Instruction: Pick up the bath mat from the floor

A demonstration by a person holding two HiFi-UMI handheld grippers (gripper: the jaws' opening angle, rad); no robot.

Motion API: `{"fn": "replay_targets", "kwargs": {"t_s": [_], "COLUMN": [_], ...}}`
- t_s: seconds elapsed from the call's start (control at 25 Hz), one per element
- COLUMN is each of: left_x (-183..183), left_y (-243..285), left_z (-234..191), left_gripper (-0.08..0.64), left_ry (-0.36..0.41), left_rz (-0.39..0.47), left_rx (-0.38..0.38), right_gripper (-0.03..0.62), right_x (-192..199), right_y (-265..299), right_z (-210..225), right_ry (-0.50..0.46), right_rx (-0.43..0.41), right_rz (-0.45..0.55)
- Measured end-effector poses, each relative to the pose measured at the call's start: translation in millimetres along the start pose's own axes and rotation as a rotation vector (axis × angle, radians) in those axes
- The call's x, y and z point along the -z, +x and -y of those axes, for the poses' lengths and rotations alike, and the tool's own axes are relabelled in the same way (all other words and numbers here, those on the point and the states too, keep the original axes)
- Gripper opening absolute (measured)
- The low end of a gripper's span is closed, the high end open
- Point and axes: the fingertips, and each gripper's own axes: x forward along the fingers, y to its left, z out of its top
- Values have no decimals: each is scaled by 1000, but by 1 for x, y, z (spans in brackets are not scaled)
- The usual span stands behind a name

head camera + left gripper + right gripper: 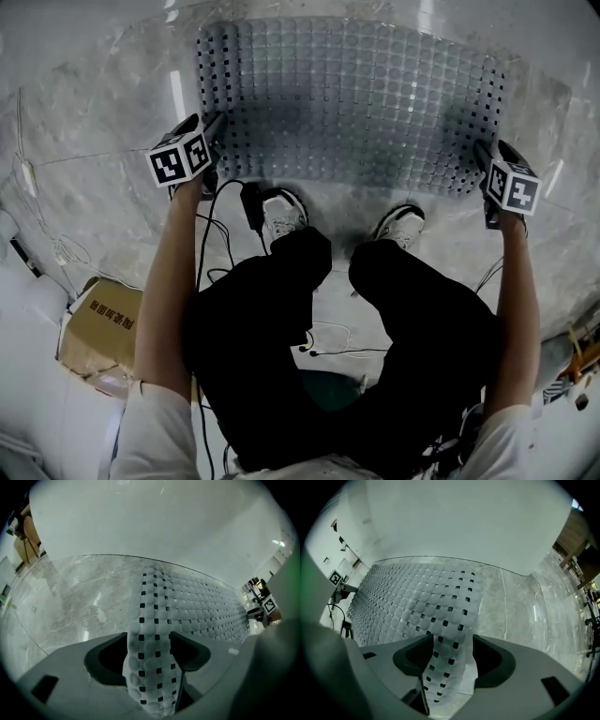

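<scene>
reaching down and forward, a person in black trousers (281, 347) has both bare arms stretched toward the floor. white shoes (281, 214) are planted just short of the mat's near edge. a cardboard box (105, 323) sits off to the person's left, and a black cable (202, 246) trails back from the left hand past the knee.

the left gripper (216, 129) is at the near left corner of the bath mat (347, 103). its jaws stand wide and released, and the mat's edge rises in a fold between them. there is a clear gap on one side, so it is not clamped.

the right gripper (486, 156) is at the near right corner. its jaws are also spread and let go, with a strip of the mat edge standing between them and space on both sides.

the mat is grey, see-through and bumpy, with rows of small square holes. apart from those two raised corners it lies flat on the marble floor (103, 112), spreading away from the shoes. beyond it the floor runs to a plain white wall (140, 517).
</scene>
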Motion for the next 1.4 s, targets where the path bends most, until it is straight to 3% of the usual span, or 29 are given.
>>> {"fn": "replay_targets", "kwargs": {"t_s": [0.32,0.6,0.76,0.92,1.2,1.4], "left_x": [-5,-8,-6,-11,-17,-18], "left_y": [13,12,9,0,-26,-66], "left_z": [-2,-1,4,16,38,74], "left_gripper": [284,276,227,176,106,89], "left_ry": [-13,-15,-9,9,20,35], "left_rz": [-14,-19,-47,-45,-42,-74], "left_rx": [75,72,73,88,83,135], "right_gripper": [235,221,151,121,100,95], "right_x": [9,8,7,4,-5,-5], "right_y": [17,18,14,5,-21,-65], "right_z": [9,10,3,-3,-19,-34], "right_ry": [93,107,116,115,152,168], "right_rx": [-56,-43,-63,-91,-134,-149], "right_rz": [-19,-33,-39,-26,-27,-14]}}
